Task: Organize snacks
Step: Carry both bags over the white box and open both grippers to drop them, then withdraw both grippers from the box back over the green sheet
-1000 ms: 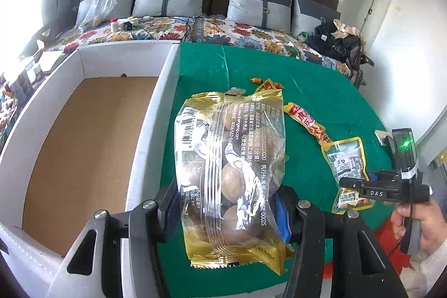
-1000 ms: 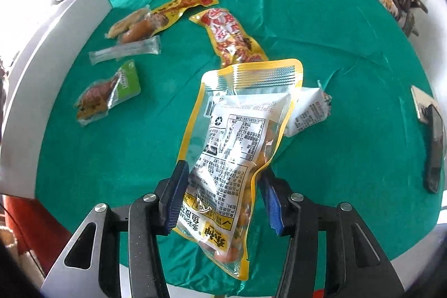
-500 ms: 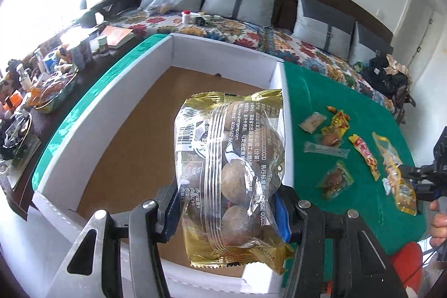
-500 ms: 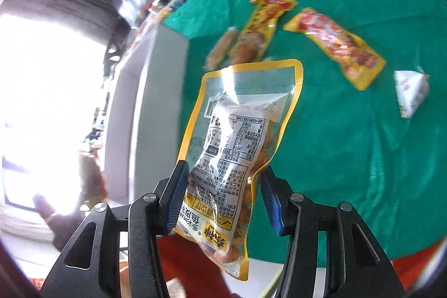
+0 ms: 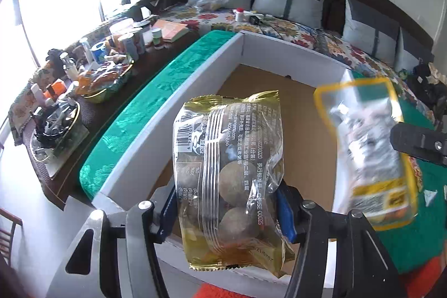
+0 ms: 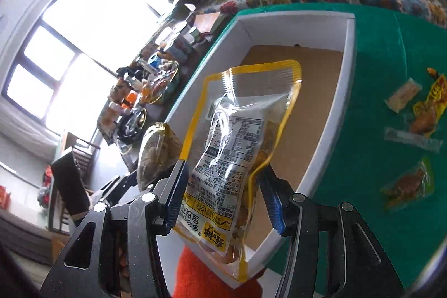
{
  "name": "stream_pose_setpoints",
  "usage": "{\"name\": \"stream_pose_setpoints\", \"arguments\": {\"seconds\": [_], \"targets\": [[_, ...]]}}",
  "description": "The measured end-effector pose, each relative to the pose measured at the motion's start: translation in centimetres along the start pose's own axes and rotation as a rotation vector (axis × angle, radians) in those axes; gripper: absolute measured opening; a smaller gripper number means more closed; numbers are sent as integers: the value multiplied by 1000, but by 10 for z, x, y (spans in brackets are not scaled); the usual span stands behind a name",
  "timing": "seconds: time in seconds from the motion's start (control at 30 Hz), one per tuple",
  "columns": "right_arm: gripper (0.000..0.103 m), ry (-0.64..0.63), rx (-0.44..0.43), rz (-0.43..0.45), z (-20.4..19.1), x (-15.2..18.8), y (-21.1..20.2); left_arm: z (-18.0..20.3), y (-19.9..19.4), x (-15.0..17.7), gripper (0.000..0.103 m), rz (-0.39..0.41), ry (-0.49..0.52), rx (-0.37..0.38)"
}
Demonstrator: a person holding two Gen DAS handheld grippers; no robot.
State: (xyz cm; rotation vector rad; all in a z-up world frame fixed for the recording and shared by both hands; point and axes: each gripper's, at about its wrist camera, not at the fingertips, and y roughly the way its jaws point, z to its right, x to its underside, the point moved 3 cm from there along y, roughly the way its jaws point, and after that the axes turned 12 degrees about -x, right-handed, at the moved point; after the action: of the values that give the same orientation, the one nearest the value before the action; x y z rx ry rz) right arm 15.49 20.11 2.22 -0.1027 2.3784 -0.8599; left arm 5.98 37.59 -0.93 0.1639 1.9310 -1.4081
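Because both packets hang over the white-walled cardboard box (image 5: 195, 80) on the green-clothed bench (image 6: 377, 158), the left gripper (image 5: 227, 205) and right gripper (image 6: 223, 197) are opening, freeing the gold-edged clear bag of round brown snacks (image 5: 229, 172) and the yellow-bordered clear pouch (image 6: 237, 136) still between their pads to drop inside.

Box (image 5: 212, 69) sitting on table (image 5: 156, 91), sofa (image 5: 293, 27) lying behind. Two pouches hanging over box: round-snack bag (image 5: 229, 175) at left, label pouch (image 6: 237, 147) at right. Loose snack packets (image 6: 410, 130) lying on table right of box.
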Motion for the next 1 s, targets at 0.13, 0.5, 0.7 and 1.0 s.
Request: {"name": "stream_pose_setpoints", "arguments": {"seconds": [0.13,0.5,0.7,1.0], "targets": [[89,-47,8,40,1,-5,-2,-19,8,2,90,24,-26,-60],[89,-113,330,51,129,101,-78,87,-35,22,91,100,109,156],[89,-75,538,31,217,202,-134,192,-41,40,92,184,373,112],[89,-42,634,143,246,231,-189,250,6,56,92,165,532,-171]]}}
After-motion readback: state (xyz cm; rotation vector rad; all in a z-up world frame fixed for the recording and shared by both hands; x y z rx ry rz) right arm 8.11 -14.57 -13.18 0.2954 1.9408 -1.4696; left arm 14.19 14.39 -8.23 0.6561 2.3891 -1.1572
